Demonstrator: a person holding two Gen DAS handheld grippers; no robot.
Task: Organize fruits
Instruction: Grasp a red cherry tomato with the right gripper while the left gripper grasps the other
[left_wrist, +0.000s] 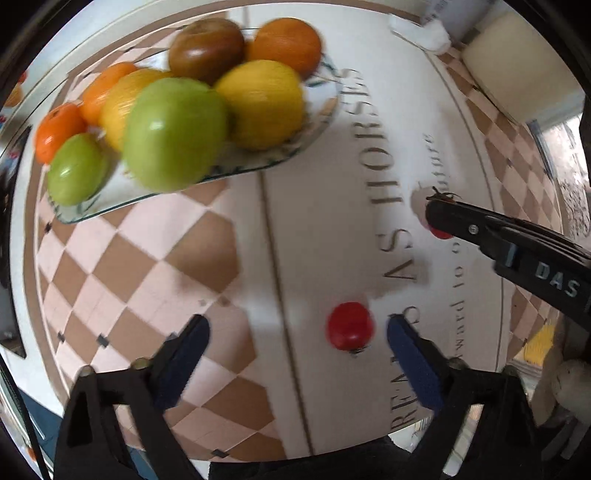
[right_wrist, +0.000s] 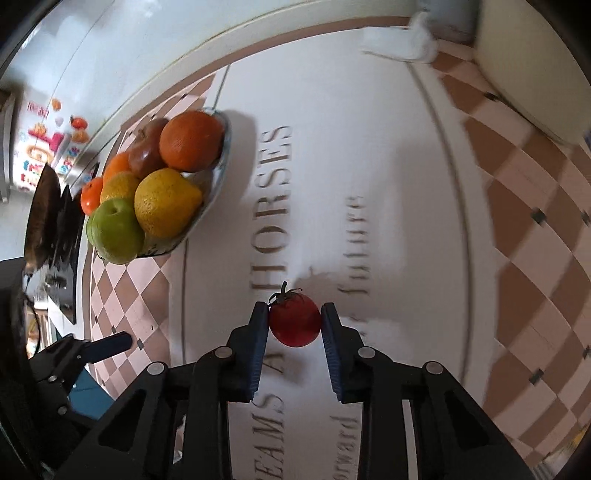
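While the plate (left_wrist: 317, 122) at upper left of the bench (left_wrist: 314, 221) carries two green apples, two lemons, three oranges and one brown fruit, two tomatoes lie loose. Left gripper (left_wrist: 295, 354) fingers spread, one tomato (left_wrist: 349, 325) just inside its right finger. Right gripper (right_wrist: 294, 345) fingers flank the other tomato (right_wrist: 294, 320), seemingly touching.

Fruit bowl (right_wrist: 221, 155) left of tomato (right_wrist: 294, 320)
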